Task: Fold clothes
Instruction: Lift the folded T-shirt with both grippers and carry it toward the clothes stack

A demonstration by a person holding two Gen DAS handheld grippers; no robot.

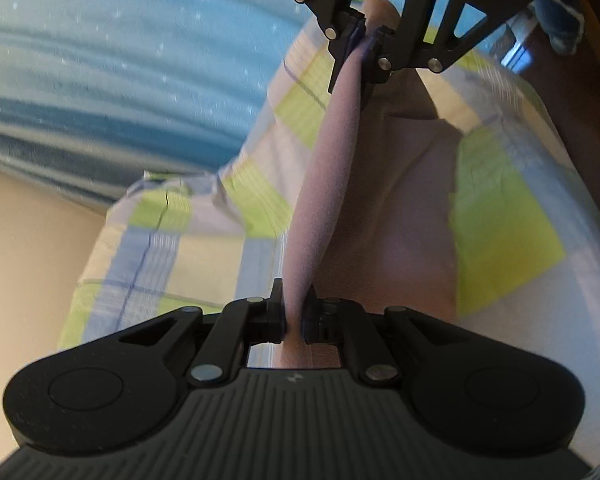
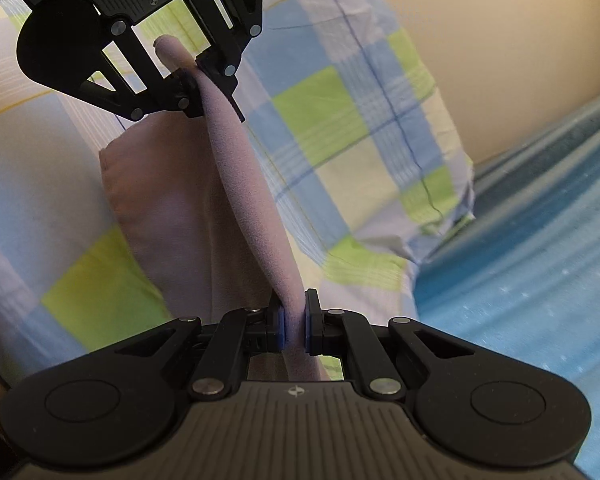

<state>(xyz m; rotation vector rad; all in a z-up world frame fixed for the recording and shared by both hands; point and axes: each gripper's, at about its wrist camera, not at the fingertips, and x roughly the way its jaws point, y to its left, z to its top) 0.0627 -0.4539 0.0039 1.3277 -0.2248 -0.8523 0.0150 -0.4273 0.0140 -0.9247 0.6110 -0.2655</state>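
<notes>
Stretching a pink garment between two grippers

Spreading under everything, a checked bedsheet (image 1: 188, 248) meets a blue blanket (image 1: 100, 80) along one edge. The pink garment (image 1: 320, 184) hangs above the sheet, its top edge taut. The left gripper (image 1: 294, 320) pinches one end, the right gripper (image 2: 294, 328) the other, facing each other.

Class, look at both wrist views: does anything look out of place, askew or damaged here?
Nothing stands out. The left gripper and right gripper each pinch one end of the pink cloth, stretched between them above the checked sheet. No tear shows.
</notes>
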